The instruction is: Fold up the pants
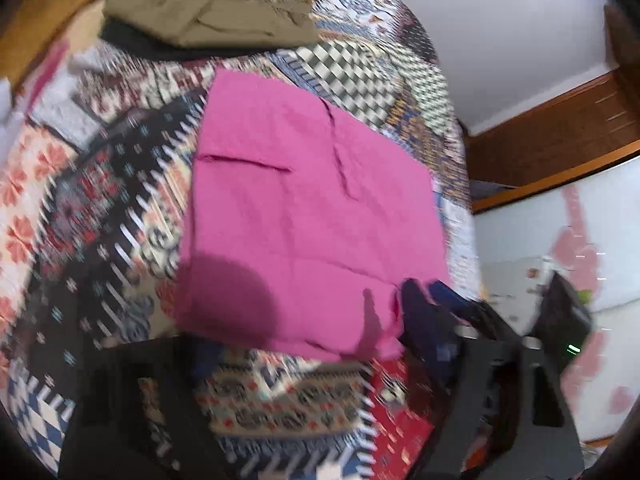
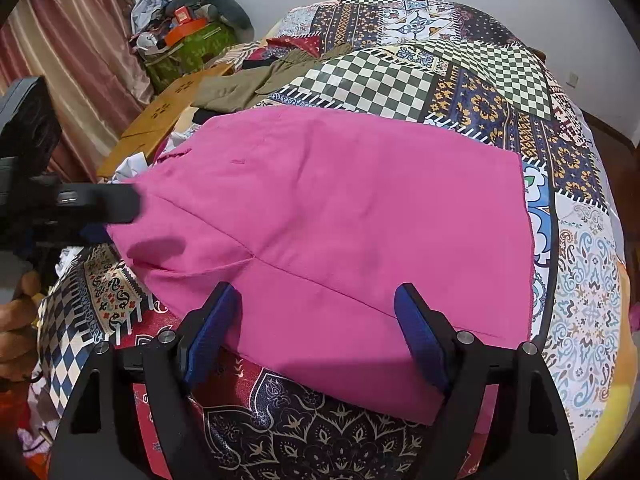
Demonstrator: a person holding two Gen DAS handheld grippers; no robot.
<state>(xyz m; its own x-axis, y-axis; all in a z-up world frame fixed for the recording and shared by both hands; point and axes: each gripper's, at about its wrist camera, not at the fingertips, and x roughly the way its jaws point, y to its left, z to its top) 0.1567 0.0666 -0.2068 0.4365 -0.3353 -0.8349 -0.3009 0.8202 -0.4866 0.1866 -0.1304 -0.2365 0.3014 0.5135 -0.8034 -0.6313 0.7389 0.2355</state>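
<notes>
While pink pants (image 2: 320,216) lie folded flat on patchwork bed (image 2: 480,112), right gripper (image 2: 316,320) jaws wide apart, holding nothing; left gripper (image 2: 116,204) at left edge, grip unclear.

Your right-hand tool, a matte black plastic two-finger gripper (image 2: 318,312), carries ribbed blue rubber pads (image 2: 208,332) and round silver screw heads (image 2: 465,336) on its angular finger arms. Your left black gripper (image 1: 420,300), blurred, shows dark blue pads (image 1: 416,308) and, at four o'clock, a small green light (image 1: 574,348).

1 pink pants (image 2: 328,216), 1 olive garment (image 1: 208,14), 2 grippers (image 2: 316,334).
</notes>
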